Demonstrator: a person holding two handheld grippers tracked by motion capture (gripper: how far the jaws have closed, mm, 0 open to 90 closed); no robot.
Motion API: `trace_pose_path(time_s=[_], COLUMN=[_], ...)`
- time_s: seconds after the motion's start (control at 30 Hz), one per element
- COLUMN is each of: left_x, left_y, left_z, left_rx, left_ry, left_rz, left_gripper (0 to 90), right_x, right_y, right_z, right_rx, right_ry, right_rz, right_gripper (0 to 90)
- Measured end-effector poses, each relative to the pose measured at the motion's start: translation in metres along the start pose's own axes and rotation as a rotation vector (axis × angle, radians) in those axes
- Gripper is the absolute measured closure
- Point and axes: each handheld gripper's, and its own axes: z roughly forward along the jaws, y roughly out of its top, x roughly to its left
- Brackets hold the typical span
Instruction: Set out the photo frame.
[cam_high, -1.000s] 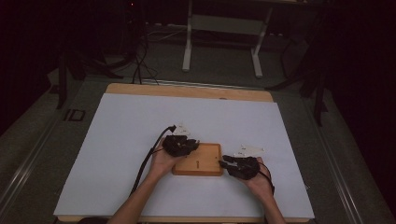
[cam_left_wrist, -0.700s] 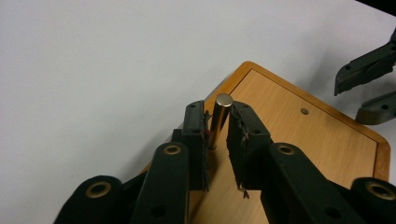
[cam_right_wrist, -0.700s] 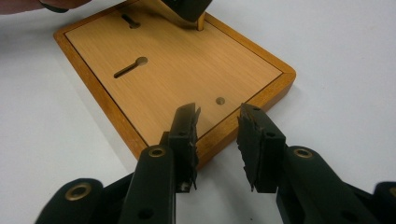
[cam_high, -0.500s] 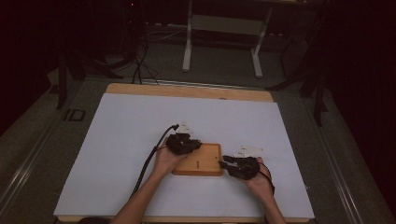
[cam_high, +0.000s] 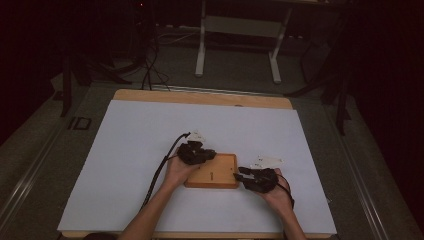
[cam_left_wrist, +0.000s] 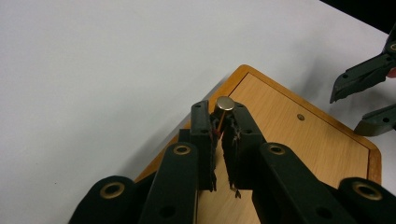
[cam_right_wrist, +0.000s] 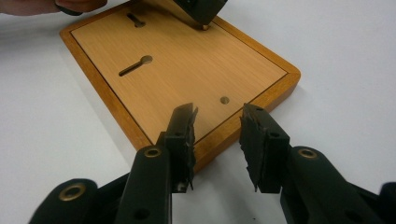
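Observation:
A flat wooden board (cam_high: 212, 175) with a darker rim lies on the white table. My left gripper (cam_high: 209, 154) hovers over its far left corner, shut on a small metal pin (cam_left_wrist: 225, 103) with a round flat head. In the left gripper view the jaws (cam_left_wrist: 218, 123) pinch the pin's shaft just above the board (cam_left_wrist: 299, 144). My right gripper (cam_high: 240, 175) sits at the board's right edge, open with nothing between its fingers (cam_right_wrist: 218, 119). The board (cam_right_wrist: 187, 60) has two keyhole slots (cam_right_wrist: 134, 65) and a small round hole (cam_right_wrist: 224, 100) near the right gripper.
White sheet (cam_high: 130, 150) covers the wooden table, with broad free room left of and beyond the board. A black cable (cam_high: 160, 170) trails from the left gripper toward the front edge. Stand legs (cam_high: 200, 50) rise on the floor behind the table.
The left gripper has drifted slightly right over the board's corner with the pin held. The right gripper has hardly moved.

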Motion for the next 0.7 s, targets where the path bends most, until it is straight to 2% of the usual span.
trace_pose_path(time_s=[0.33,0.43,0.7], left_x=[0.007,0.009,0.013], left_y=[0.002,0.003,0.005], left_z=[0.001,0.001,0.002], left_rx=[0.015,0.013,0.027], left_ry=[-0.046,-0.059,-0.079], left_rz=[-0.031,-0.053,-0.075], left_gripper=[82.7,82.8,82.8], right_x=[0.001,0.002,0.003], right_y=[0.0,0.001,0.0], right_z=[-0.001,-0.001,-0.002], right_rx=[-0.015,-0.02,-0.024], right_ry=[0.035,0.046,0.062], right_rz=[-0.016,-0.021,-0.025], right_gripper=[58.7,56.0,50.9])
